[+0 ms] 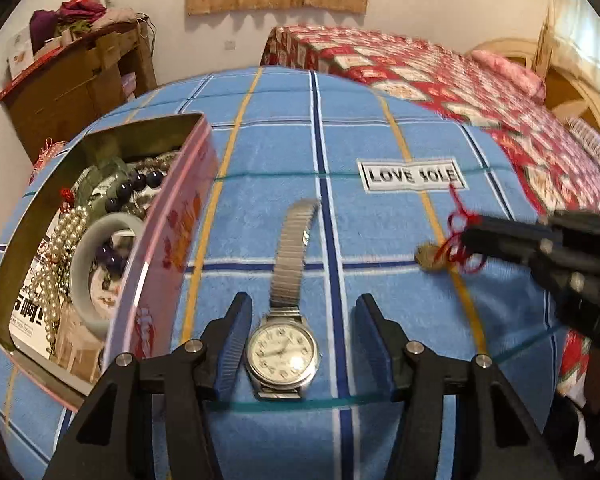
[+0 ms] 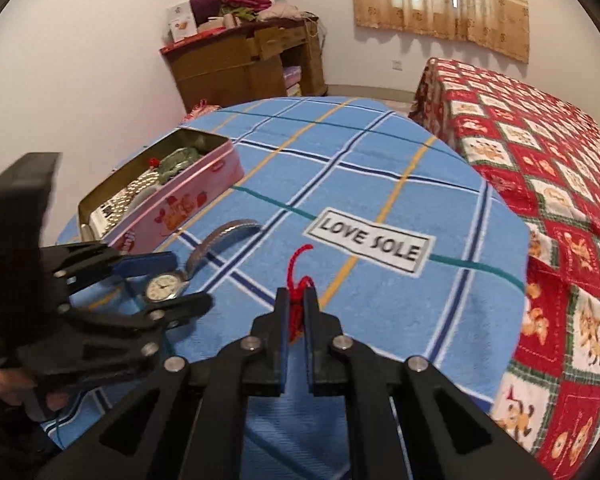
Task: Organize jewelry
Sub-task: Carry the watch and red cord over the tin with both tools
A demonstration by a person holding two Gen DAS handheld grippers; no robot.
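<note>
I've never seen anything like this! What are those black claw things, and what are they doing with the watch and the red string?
They are two hand-held grabbers, each with a camera looking along its jaws. One picture comes from the left gripper, whose jaws stand open on either side of a wristwatch lying on the blue checked blanket. The other comes from the right gripper, shut on a red cord with a small round charm. Beside them an open pink tin holds pearls, beads and a pale bangle.
</note>
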